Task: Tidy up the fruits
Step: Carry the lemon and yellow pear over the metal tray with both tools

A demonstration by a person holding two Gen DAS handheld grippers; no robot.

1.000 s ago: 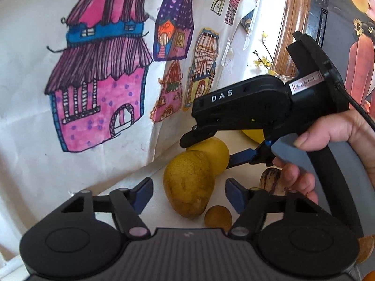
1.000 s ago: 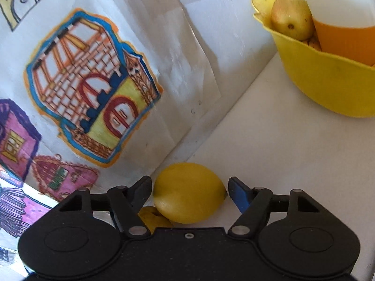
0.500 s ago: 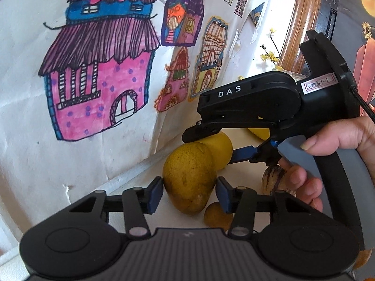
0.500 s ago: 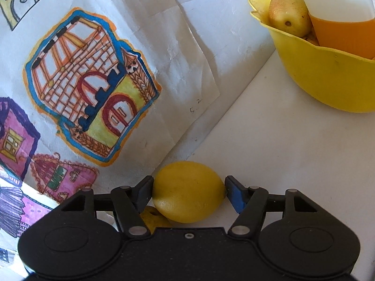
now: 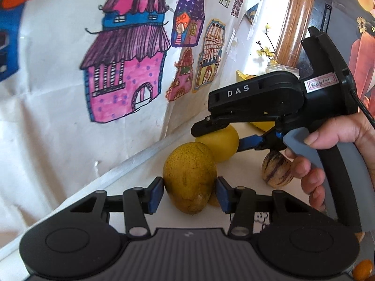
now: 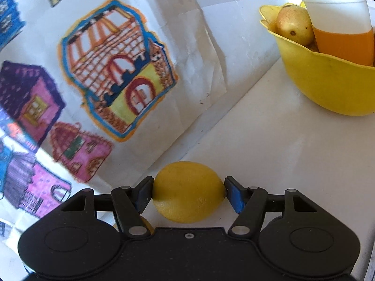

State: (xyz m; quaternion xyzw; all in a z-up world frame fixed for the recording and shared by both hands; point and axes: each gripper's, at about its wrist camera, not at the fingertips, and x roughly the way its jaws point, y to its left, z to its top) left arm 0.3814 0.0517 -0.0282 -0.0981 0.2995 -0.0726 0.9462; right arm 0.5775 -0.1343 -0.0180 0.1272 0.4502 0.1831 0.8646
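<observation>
Fruits on tabletop (image 6: 269, 140) | left claw (image 5: 189, 194) clamping speckled mango (image 5: 189, 175) at mid-belly | right claw (image 6: 188, 194) pinching lemon (image 6: 187, 194) end to end | likely firm, rounded, slippery; gripping widest girth | yellow bowl (image 6: 328, 86) waiting well apart

Both views are brightly daylit from the far right, where the white table (image 6: 293, 145) is washed out by glare. Edges are bent by fisheye distortion, and the wall drawings (image 6: 117, 70) are slightly blurred.
</observation>
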